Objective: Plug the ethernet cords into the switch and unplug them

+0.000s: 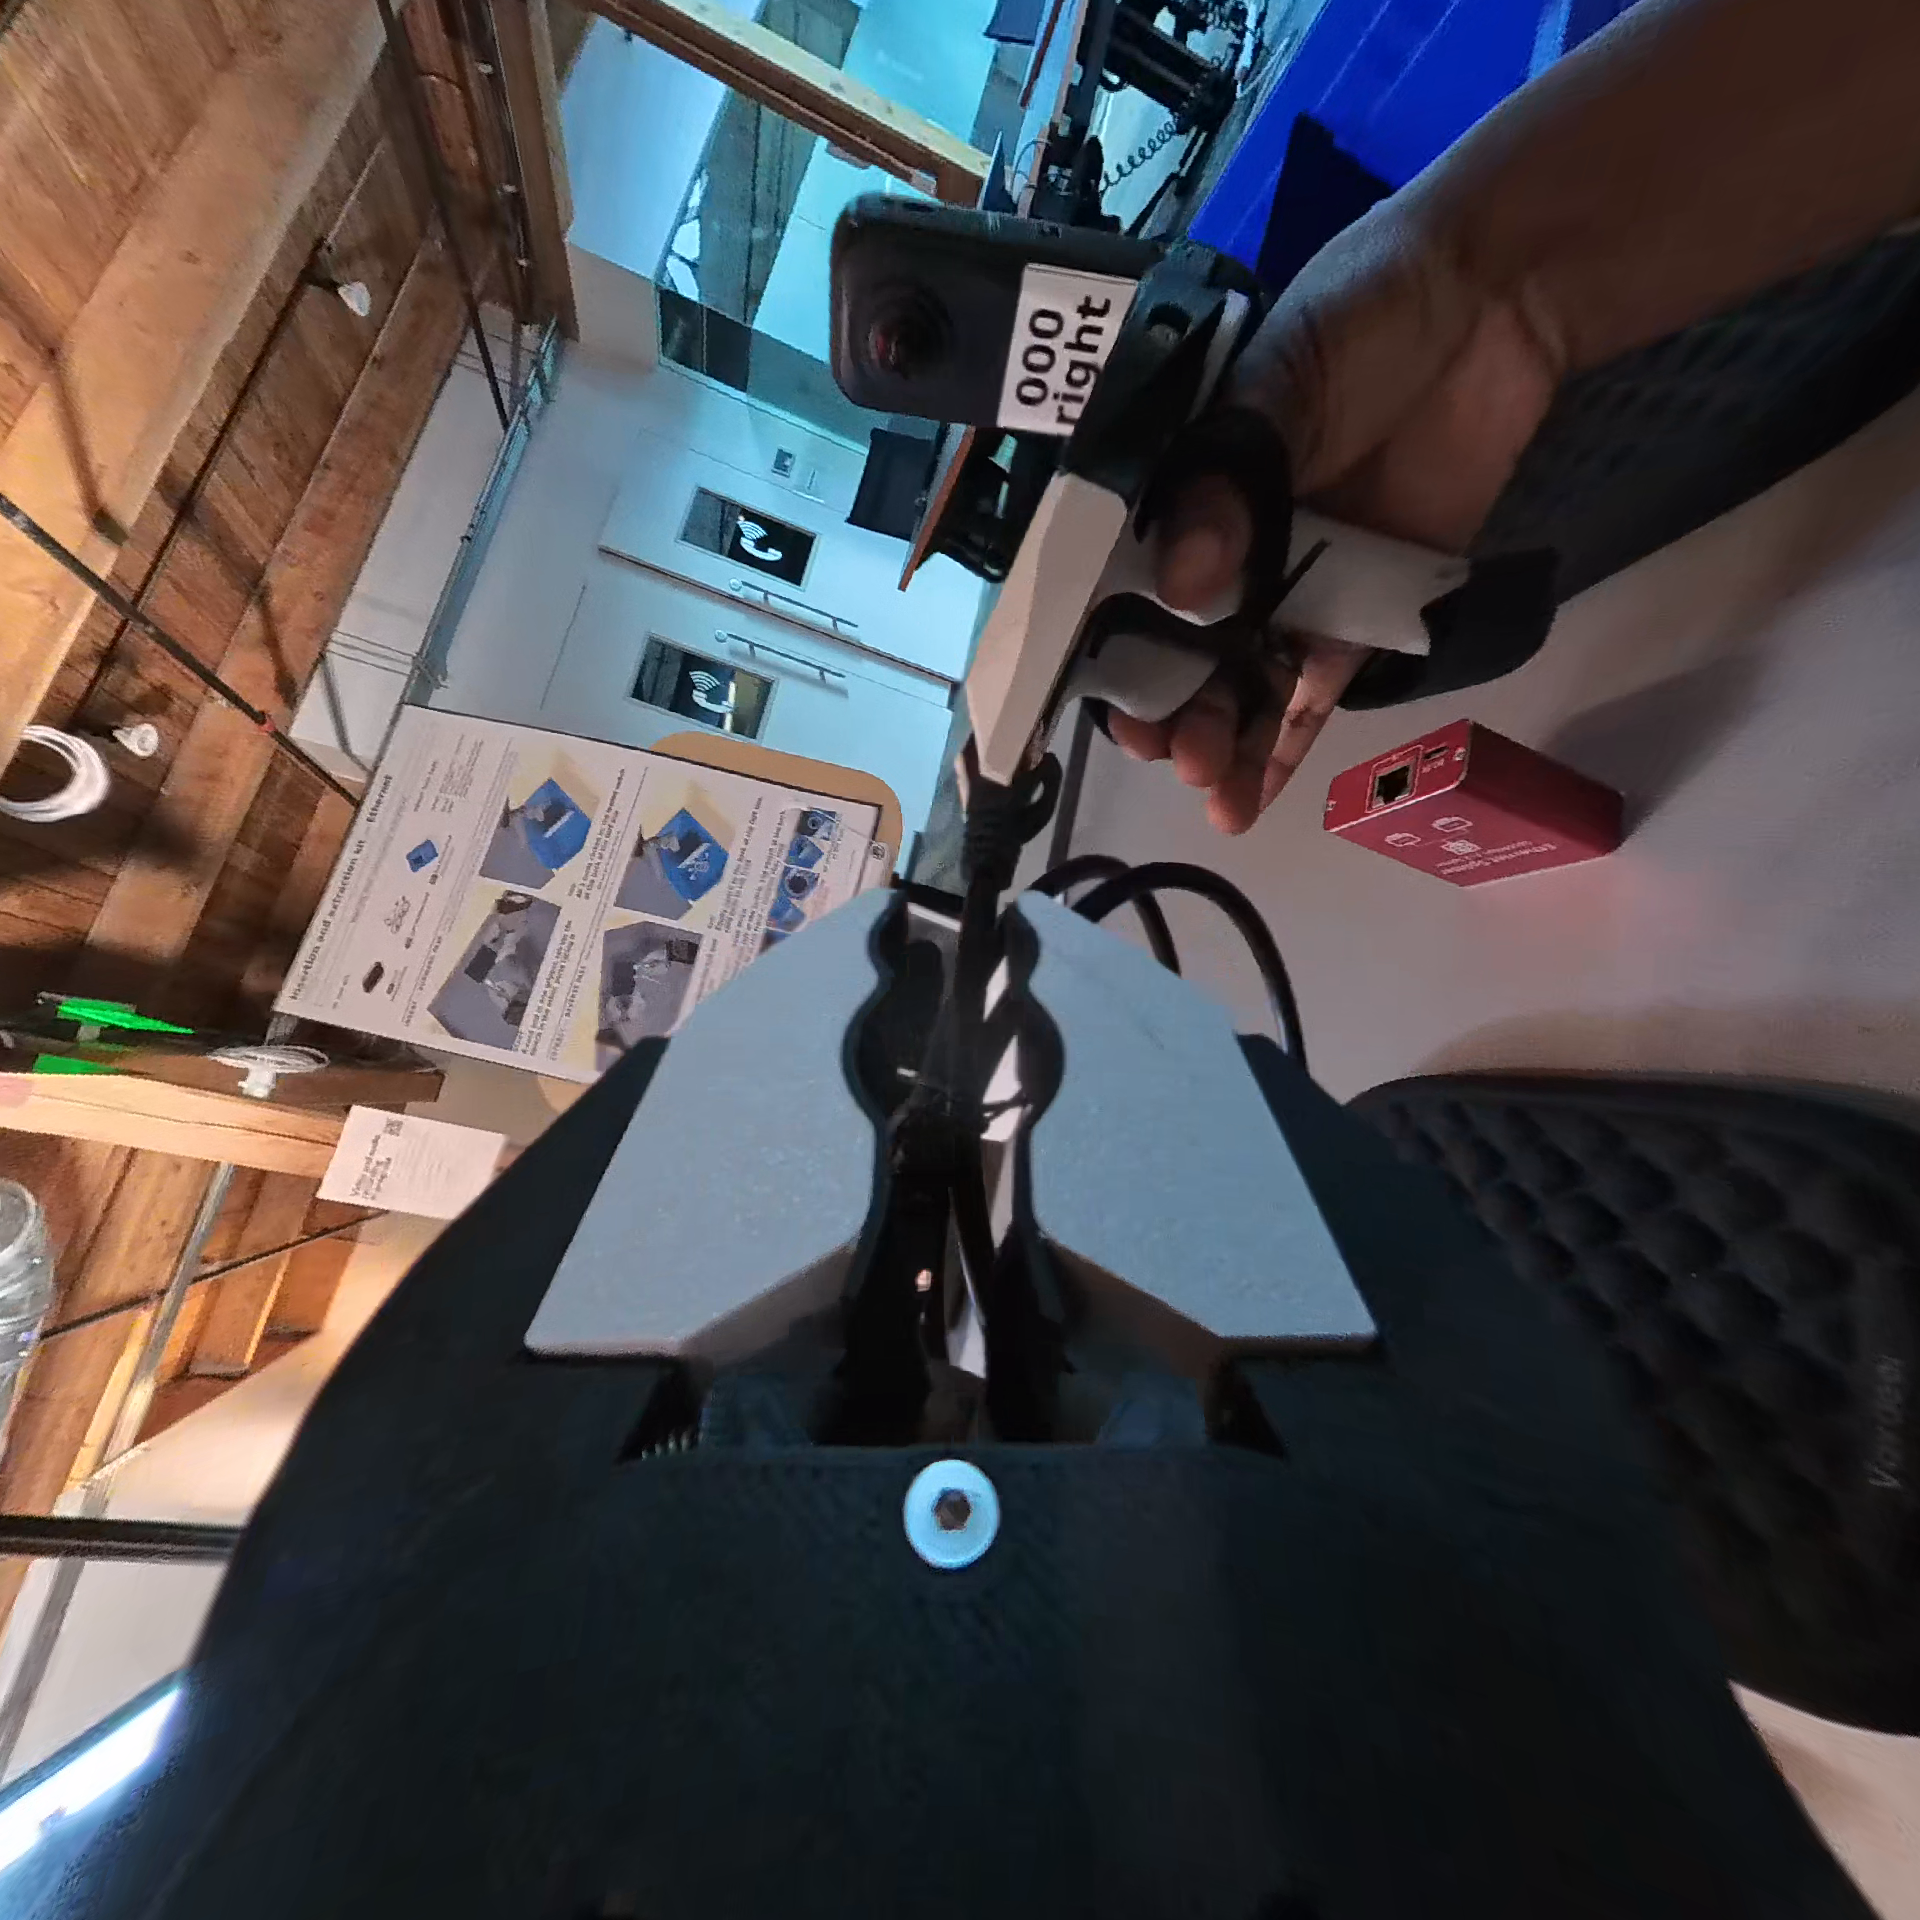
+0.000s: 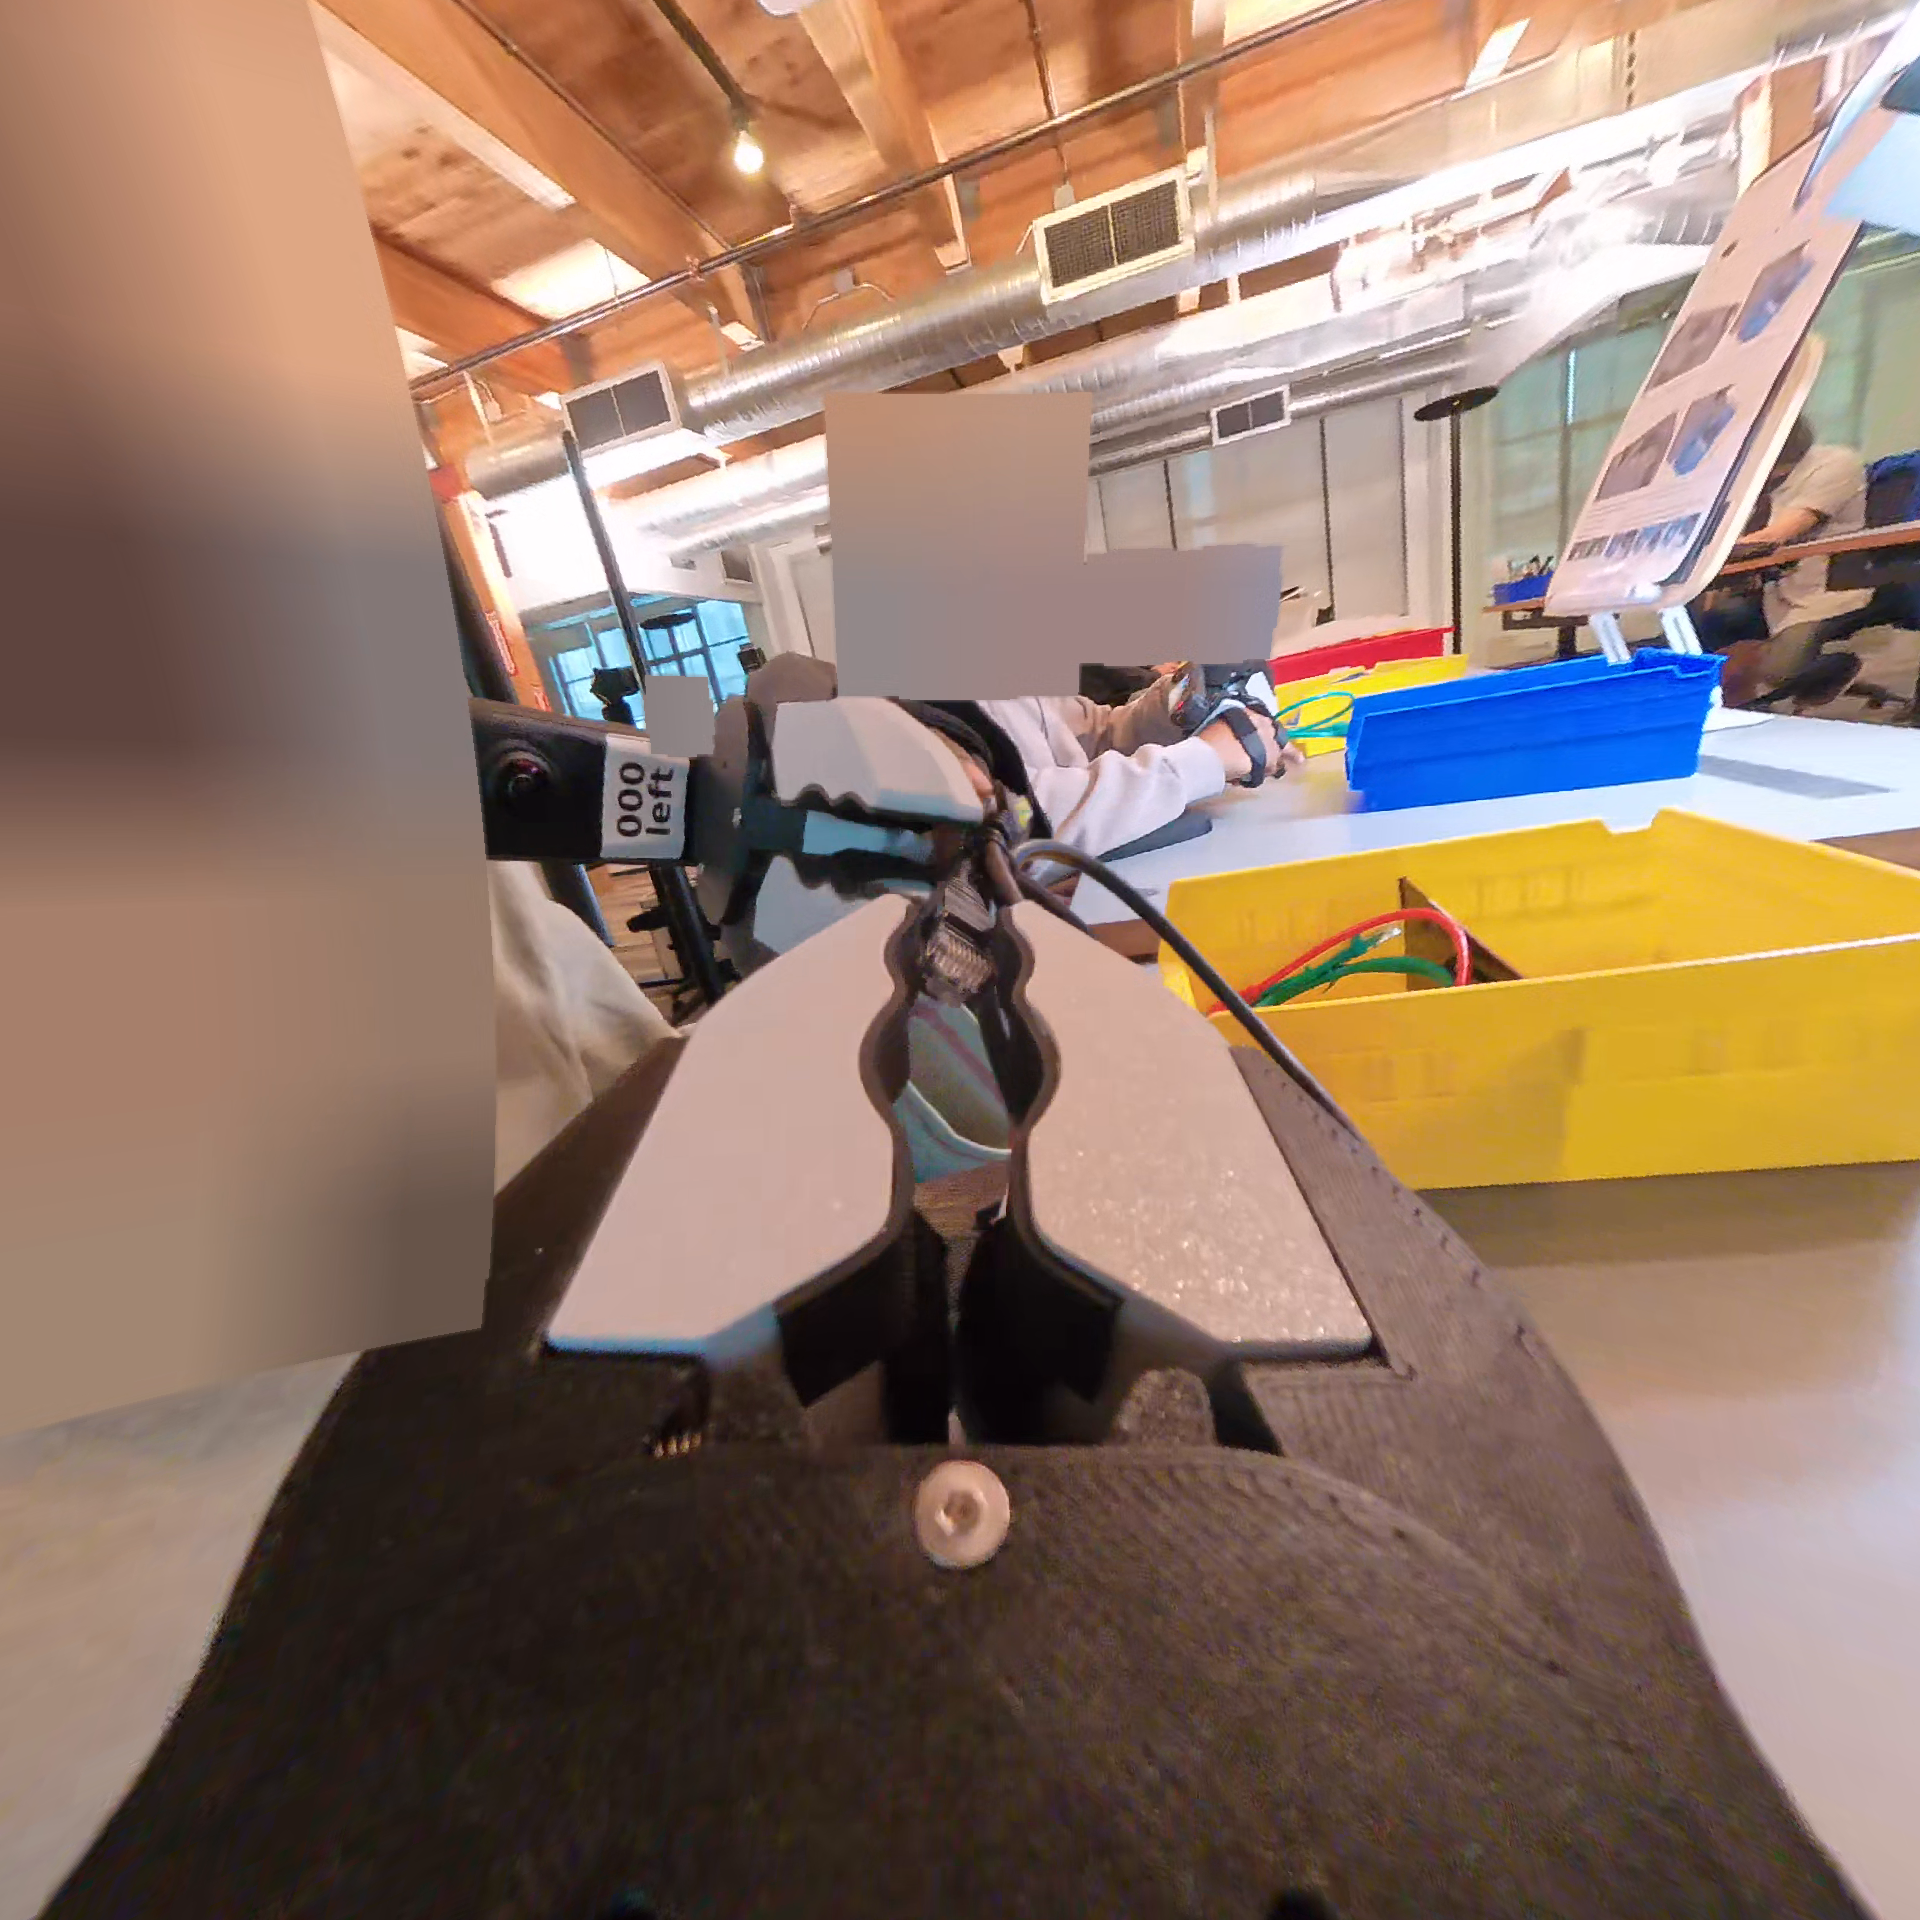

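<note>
Nearest in the left wrist view, the left gripper (image 1: 956, 935) is clenching on the black ethernet cord (image 1: 977, 966) at frame centre, grey fingers (image 1: 769, 1122) nearly together with the cable running up between them. Just beyond, the right gripper (image 1: 1013, 764) is meeting the same cord from above, a hand (image 1: 1382, 416) squeezing its trigger. In the right wrist view, the right gripper (image 2: 961, 935) is pinching close around the clear plug (image 2: 956, 951) at its tips, with the left gripper (image 2: 914, 821) touching in behind; this looks like a handover. Judgement: the plug is wanting a square grip, latch tab free, before one side lets go. Farther off, right of centre, the red switch (image 1: 1470, 805) is lying on the grey table (image 1: 1714, 987), port facing out, well apart from the plug. Farthest, a yellow bin (image 2: 1558, 1039) is holding spare cords.
</note>
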Available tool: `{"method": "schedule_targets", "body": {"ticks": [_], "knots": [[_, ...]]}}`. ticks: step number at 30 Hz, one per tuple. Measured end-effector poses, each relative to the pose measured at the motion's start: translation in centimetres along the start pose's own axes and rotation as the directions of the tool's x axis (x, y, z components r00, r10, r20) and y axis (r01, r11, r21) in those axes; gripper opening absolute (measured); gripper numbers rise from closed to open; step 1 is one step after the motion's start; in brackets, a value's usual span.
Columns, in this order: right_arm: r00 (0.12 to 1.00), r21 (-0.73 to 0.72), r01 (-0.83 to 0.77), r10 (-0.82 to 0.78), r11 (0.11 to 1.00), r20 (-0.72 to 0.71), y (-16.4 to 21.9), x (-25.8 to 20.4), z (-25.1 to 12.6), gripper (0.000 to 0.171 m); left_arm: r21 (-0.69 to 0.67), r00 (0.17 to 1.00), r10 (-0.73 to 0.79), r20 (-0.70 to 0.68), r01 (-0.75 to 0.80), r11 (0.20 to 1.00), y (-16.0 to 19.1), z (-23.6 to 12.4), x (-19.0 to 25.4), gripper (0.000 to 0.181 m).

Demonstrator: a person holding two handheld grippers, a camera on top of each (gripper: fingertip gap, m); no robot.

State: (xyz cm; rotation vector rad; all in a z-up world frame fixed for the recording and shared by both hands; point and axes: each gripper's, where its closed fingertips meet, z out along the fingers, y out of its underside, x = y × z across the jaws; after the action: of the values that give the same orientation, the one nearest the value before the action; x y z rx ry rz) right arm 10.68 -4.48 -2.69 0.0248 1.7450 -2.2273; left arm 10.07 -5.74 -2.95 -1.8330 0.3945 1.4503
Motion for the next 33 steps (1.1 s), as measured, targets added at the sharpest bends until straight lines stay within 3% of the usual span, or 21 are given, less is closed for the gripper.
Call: {"method": "schedule_targets", "body": {"ticks": [5, 8, 9, 11, 12, 14, 18, 21, 23, 27, 29, 31, 33], "knots": [[0.998, -0.029, 0.060, -0.060, 0.998, -0.017, 0.5, 0.0, -0.1, 0.014, -0.051, 0.991, -0.091, -0.100, 0.086, 0.995, 0.6, 0.2, 1.1, 0.006], [0.927, -0.077, 0.372, -0.375, 0.925, -0.030, 0.6, -0.8, -0.2, 0.025, -0.084, 0.944, -0.230, -0.234, 0.217, 0.973, 0.7, 0.1, 1.9, 0.006], [0.852, -0.113, 0.515, -0.522, 0.850, -0.043, 0.7, -1.1, -0.2, 0.039, -0.114, 0.913, -0.284, -0.292, 0.261, 0.959, 1.0, -0.1, 2.2, 0.006], [0.608, -0.214, 0.772, -0.793, 0.599, -0.027, 1.0, -1.6, -0.3, 0.043, -0.147, 0.822, -0.389, -0.416, 0.361, 0.921, 0.9, -0.6, 2.7, 0.006], [0.487, -0.259, 0.844, -0.873, 0.471, -0.001, 1.1, -1.8, -0.3, 0.043, -0.160, 0.766, -0.437, -0.471, 0.413, 0.896, 0.7, -0.8, 2.8, 0.007], [0.336, -0.326, 0.899, -0.938, 0.292, 0.084, 1.8, -2.0, -0.2, 0.042, -0.201, 0.638, -0.501, -0.584, 0.485, 0.851, 0.2, -1.4, 3.2, 0.006], [0.172, -0.348, 0.932, -0.967, 0.098, 0.187, 2.5, -2.3, 0.1, 0.035, -0.275, 0.478, -0.541, -0.692, 0.518, 0.810, 0.0, -1.9, 4.0, 0.006], [0.138, -0.388, 0.921, -0.963, 0.039, 0.231, 3.3, -1.7, 0.1, 0.028, -0.279, 0.423, -0.542, -0.727, 0.539, 0.795, -0.4, -2.0, 4.4, 0.006], [0.136, -0.401, 0.915, -0.963, 0.032, 0.233, 3.6, -1.5, 0.0, 0.016, -0.270, 0.417, -0.541, -0.731, 0.552, 0.789, -0.7, -1.9, 4.5, 0.006], [0.285, -0.387, 0.901, -0.941, 0.197, 0.185, 4.0, -1.7, -0.2, 0.013, -0.260, 0.445, -0.533, -0.719, 0.539, 0.801, -0.7, -1.7, 5.2, 0.007], [0.382, -0.386, 0.869, -0.915, 0.309, 0.129, 3.9, -1.3, -0.5, 0.013, -0.204, 0.576, -0.501, -0.646, 0.502, 0.840, -0.2, -0.9, 4.6, 0.017], [0.500, -0.365, 0.817, -0.863, 0.446, 0.065, 3.7, -0.9, -0.8, 0.013, -0.104, 0.779, -0.407, -0.477, 0.410, 0.906, 0.5, 0.1, 2.9, 0.046], [0.596, -0.334, 0.758, -0.803, 0.560, 0.006, 3.3, -0.5, -1.1, 0.013, -0.026, 0.908, -0.295, -0.297, 0.301, 0.953, 0.4, 0.4, 1.1, 0.062]]}}
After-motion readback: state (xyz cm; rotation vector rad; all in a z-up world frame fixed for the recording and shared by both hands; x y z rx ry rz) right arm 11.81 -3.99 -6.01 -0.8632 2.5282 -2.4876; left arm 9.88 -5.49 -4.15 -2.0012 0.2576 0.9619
